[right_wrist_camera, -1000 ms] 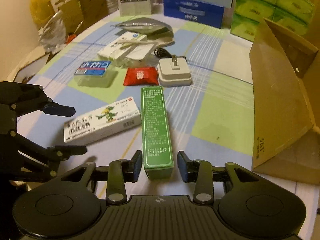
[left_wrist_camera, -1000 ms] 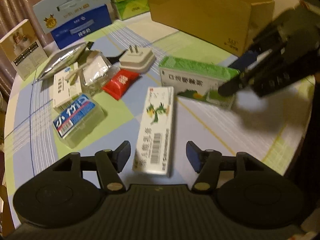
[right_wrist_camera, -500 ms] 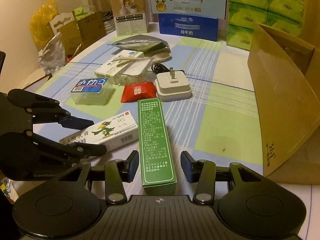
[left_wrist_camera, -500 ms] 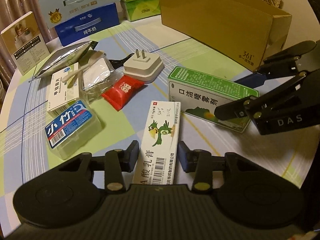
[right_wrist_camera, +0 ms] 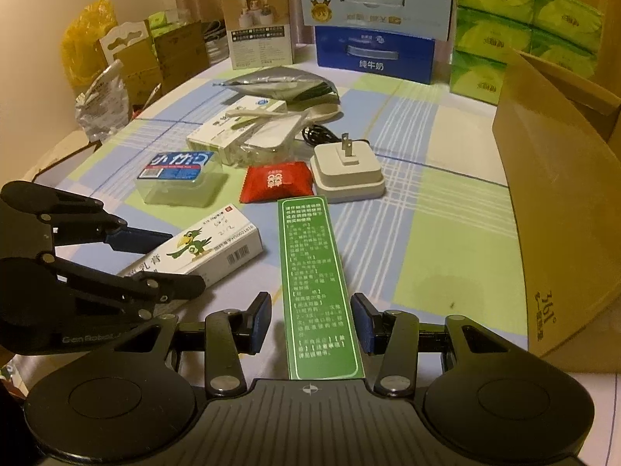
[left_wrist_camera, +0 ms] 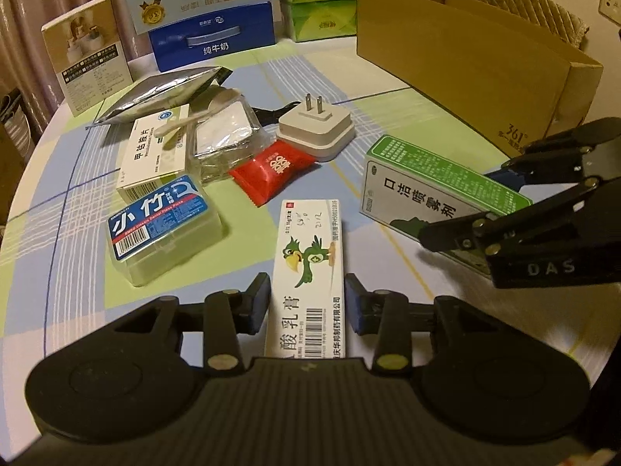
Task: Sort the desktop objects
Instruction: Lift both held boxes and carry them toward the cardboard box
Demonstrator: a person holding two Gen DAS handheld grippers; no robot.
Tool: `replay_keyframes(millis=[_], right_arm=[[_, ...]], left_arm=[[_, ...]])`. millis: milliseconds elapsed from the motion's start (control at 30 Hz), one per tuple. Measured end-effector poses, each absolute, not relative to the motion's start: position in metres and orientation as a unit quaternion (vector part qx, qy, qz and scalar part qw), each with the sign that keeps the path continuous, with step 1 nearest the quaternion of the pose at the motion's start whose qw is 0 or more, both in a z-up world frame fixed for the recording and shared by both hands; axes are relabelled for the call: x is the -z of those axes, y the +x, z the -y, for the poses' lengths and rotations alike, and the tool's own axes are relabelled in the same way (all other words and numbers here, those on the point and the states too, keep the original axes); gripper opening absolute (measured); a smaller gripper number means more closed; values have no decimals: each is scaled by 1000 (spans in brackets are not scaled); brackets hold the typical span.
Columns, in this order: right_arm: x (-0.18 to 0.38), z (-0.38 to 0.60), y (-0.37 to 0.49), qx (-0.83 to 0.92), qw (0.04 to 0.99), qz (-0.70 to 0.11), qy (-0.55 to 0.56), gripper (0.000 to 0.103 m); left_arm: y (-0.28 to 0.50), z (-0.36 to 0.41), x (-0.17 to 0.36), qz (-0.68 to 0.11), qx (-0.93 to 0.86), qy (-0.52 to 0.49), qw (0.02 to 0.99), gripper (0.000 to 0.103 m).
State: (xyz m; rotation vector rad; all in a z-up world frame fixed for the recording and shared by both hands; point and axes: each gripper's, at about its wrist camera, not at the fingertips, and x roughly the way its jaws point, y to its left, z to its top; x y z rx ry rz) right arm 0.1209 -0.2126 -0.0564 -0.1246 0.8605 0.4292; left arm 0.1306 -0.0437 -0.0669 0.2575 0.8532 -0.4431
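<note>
We see the checked table (left_wrist_camera: 388, 89) carrying an open cardboard box (left_wrist_camera: 465, 58) at its right edge, with a white plug adapter (left_wrist_camera: 316, 130) and a red sachet (left_wrist_camera: 271, 167) near the middle. Our left claw (left_wrist_camera: 306, 305) has closed tight onto the white parrot carton (left_wrist_camera: 310, 268), which lies flat on the table. Our right claw (right_wrist_camera: 310, 322) straddles the near end of the green spray box (right_wrist_camera: 314, 268) just beside it, pads narrowly apart from its sides.

On the desk (left_wrist_camera: 388, 89) I count three medicine cartons (left_wrist_camera: 310, 268), one floss box (left_wrist_camera: 159, 219), one red sachet (left_wrist_camera: 273, 171), one white plug adapter (left_wrist_camera: 316, 132), one foil pouch (left_wrist_camera: 163, 91), one open cardboard box (left_wrist_camera: 465, 66) and two grippers (left_wrist_camera: 306, 303).
</note>
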Motion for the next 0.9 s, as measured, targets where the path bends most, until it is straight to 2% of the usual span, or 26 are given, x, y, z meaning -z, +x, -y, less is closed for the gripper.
replay_keyframes(millis=[300,567,900], right_arm=[[60,204,126,-204,883,-415,-72,42],[62,206,129,-195,881,-426,-73,29],[55,208,127,-186,890,-411,-67,28]], left_arm=[[133,42,73,-415,212,111,878,36],[135,43,74,-415,209,103,879,36],[132,45,71,-408,206,106,883,33]])
